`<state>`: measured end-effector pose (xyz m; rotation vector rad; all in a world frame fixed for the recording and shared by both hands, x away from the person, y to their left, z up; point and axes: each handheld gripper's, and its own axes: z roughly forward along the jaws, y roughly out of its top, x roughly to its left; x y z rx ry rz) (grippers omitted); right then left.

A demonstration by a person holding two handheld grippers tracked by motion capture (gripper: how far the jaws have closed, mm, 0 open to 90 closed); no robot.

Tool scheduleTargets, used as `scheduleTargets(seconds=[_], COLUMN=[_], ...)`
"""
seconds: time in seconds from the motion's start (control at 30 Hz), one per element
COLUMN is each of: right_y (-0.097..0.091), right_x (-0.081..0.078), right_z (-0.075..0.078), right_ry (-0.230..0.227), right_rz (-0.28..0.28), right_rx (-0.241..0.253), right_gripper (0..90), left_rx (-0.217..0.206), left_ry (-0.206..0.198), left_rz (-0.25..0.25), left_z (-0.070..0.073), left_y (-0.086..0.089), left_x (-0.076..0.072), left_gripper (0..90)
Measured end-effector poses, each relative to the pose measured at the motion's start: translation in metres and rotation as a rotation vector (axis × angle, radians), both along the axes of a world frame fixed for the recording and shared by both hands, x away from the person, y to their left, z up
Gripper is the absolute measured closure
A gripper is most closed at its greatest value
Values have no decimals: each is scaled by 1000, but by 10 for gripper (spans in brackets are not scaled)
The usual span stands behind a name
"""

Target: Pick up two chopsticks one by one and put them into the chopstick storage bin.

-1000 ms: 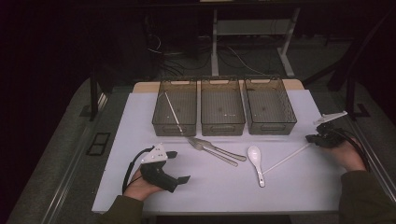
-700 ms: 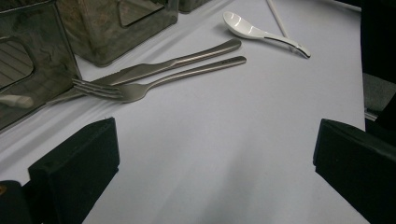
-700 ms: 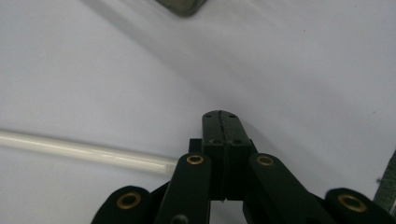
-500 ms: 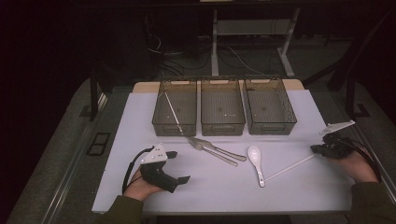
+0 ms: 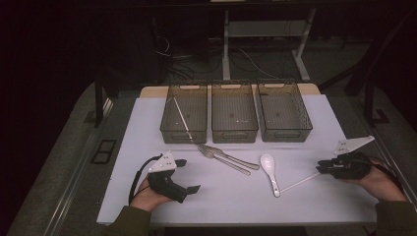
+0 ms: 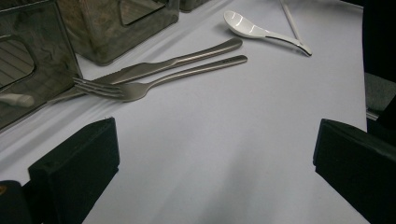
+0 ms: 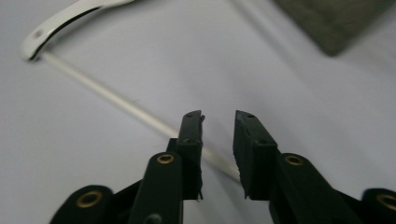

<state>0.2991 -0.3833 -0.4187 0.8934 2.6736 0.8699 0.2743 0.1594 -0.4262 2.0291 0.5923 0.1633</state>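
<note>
White tabletop [image 5: 236, 196] carries three clear bins [image 5: 235, 112] in a row along its far edge. Left gripper [image 5: 184, 177] rests near the front edge, jaws wide apart over bare table. Right gripper [image 5: 322, 167] sits at the right edge; its jaws have just been opening, the chopstick [image 5: 300, 181] lying loose between them, its far tip touching the white spoon [image 5: 269, 172].

A white rectangular tabletop [image 5: 147, 123] stands in a dark room, lit from above while everything around it falls into shadow. Behind it, pale metal desk legs [image 5: 226, 46] rise from a dim grey floor [image 5: 59, 147], with black cables [image 5: 182, 59] tangled nearby.
</note>
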Motion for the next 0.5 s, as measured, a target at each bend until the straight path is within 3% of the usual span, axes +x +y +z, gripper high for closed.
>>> scheduleTargets(seconds=[0.1,0.27,0.5], right_y=[11,19,15], right_x=[-5,-5,-2], right_z=[-6,-16,-17], right_ry=[0,-9,0], right_rz=[73,118,121], right_rx=[-40,-87,-49], right_gripper=[637,638,683], left_rx=[2,4,9], left_ry=[-5,-2,-8], left_rz=[-4,-1,-5], left_z=[0,0,0], left_y=[0,0,0], left_x=[0,0,0], left_gripper=[0,0,0])
